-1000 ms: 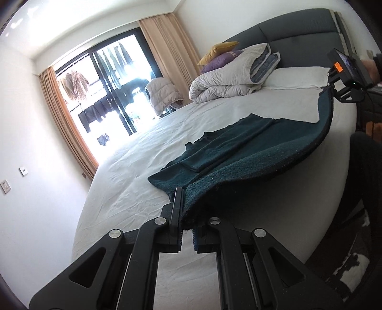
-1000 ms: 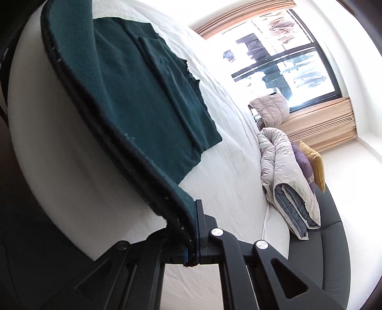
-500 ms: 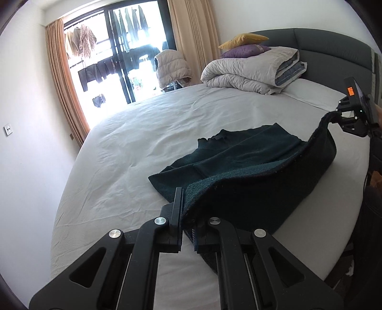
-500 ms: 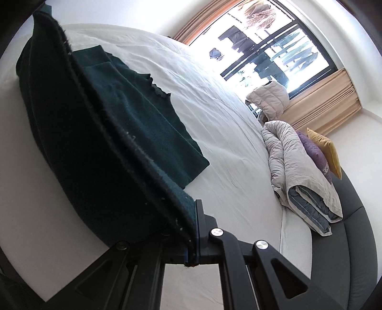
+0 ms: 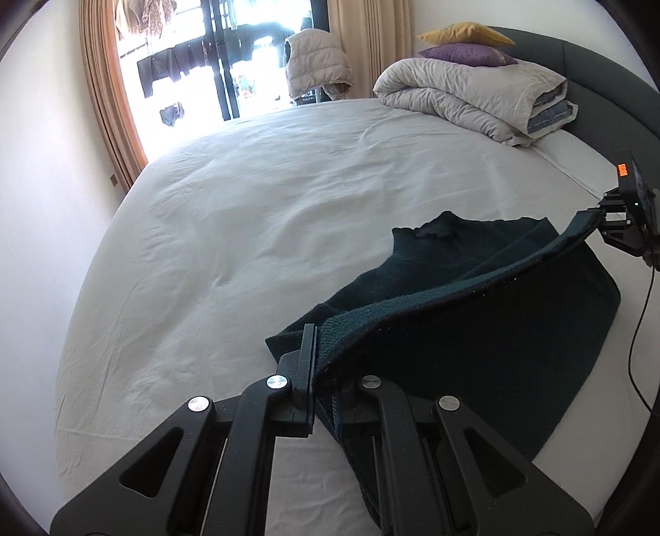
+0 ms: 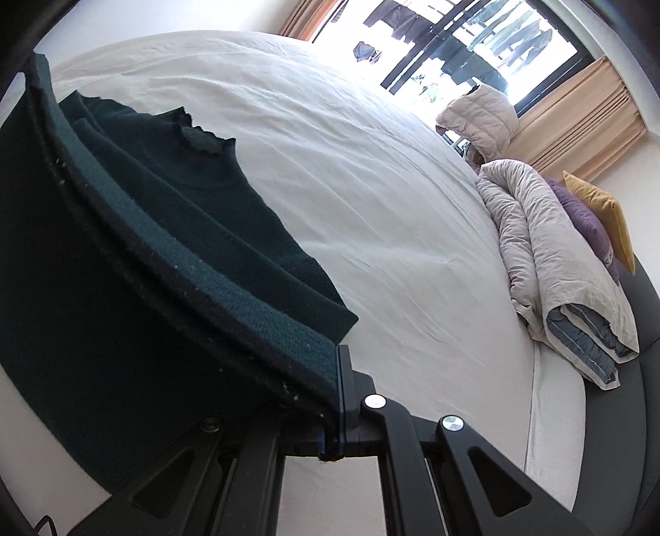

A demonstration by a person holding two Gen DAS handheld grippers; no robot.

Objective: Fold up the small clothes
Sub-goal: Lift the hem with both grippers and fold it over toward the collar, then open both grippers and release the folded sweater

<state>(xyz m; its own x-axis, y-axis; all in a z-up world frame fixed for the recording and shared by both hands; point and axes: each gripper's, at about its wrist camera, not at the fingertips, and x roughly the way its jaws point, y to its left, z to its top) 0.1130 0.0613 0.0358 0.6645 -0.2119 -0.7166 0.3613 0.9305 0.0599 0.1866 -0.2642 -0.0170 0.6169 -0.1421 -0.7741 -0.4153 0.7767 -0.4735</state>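
A dark green knit sweater (image 5: 474, 330) lies on the white bed (image 5: 247, 226), its neck end flat and its hem edge lifted. My left gripper (image 5: 319, 363) is shut on one hem corner at the near side. My right gripper (image 6: 332, 396) is shut on the other hem corner; it also shows in the left wrist view (image 5: 618, 218) at the far right. The hem stretches taut between the two grippers above the sweater's body (image 6: 173, 198), which lies flat on the sheet with the collar (image 6: 202, 140) pointing toward the bed's middle.
A folded grey duvet (image 5: 474, 95) with purple and yellow pillows (image 5: 466, 39) sits at the head of the bed by the dark headboard (image 5: 610, 82). A puffy vest (image 5: 317, 62) hangs by the window. A cable (image 5: 635, 330) hangs below the right gripper.
Both grippers have raised the hem and carried it over the bed toward the collar. The sweater's lower half now hangs folded over, and both views tilt down onto the bed.
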